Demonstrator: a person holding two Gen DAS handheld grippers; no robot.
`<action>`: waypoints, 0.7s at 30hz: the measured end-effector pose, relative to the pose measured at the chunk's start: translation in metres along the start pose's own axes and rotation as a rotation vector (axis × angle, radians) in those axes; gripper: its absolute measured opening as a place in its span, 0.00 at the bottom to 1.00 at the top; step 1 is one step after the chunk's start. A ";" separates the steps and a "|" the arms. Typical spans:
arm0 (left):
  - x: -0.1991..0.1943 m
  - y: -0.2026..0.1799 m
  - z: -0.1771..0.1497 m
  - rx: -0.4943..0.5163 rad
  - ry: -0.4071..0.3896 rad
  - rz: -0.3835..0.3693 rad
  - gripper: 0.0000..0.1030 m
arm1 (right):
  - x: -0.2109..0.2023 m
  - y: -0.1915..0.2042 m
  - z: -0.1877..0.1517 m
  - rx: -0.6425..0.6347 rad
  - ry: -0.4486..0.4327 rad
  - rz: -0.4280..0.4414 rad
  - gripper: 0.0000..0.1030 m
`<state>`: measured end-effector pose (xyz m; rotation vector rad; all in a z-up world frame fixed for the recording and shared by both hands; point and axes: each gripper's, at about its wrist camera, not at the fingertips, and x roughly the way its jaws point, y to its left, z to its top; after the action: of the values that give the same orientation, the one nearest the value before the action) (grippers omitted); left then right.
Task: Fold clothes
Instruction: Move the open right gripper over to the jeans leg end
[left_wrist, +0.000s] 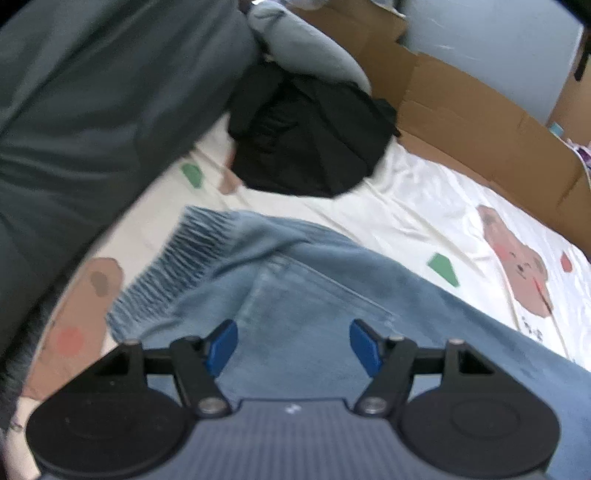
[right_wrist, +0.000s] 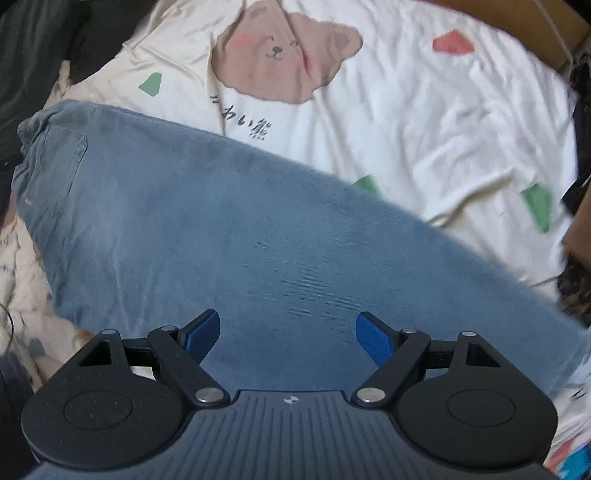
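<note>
White bedding (right_wrist: 424, 122) with brown bear pictures and little green and red shapes covers the bed. Blue jeans (right_wrist: 221, 229) lie flat on it, stretched across the bed. In the left wrist view you can see the stretchy waistband (left_wrist: 173, 266) of the jeans at one end, and a back pocket (left_wrist: 314, 299) just past the blue pads. A bunched-up black garment (left_wrist: 310, 140) sits on the bed beyond the jeans, apart from them. Next to it is a grey-blue garment (left_wrist: 310, 48), rolled up. Brown cardboard (left_wrist: 480, 122) runs along the far side of the bed. A dark grey cloth (left_wrist: 92, 110) fills the left side of that view; it is too blurry to tell what it is.

The left tongs (left_wrist: 293, 345) are above the jeans near the pocket. Their jaws are spread apart and nothing is between them. The right tongs (right_wrist: 288, 338) are above the wide middle part of the jeans. Their jaws are spread wide too, and they hold nothing.
</note>
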<state>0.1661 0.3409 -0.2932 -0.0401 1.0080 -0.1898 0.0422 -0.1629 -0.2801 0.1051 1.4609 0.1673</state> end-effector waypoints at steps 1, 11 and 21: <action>0.002 -0.006 -0.003 0.007 0.011 -0.006 0.68 | -0.003 -0.006 -0.001 -0.007 -0.013 -0.006 0.83; 0.019 -0.061 -0.020 0.136 0.142 -0.056 0.66 | -0.001 -0.066 -0.023 0.048 -0.100 -0.005 0.83; 0.027 -0.125 0.003 0.299 0.204 -0.100 0.66 | 0.000 -0.132 -0.074 0.244 -0.232 -0.002 0.76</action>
<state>0.1653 0.2134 -0.2985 0.2048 1.1725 -0.4416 -0.0245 -0.2951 -0.3111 0.3119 1.2446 -0.0257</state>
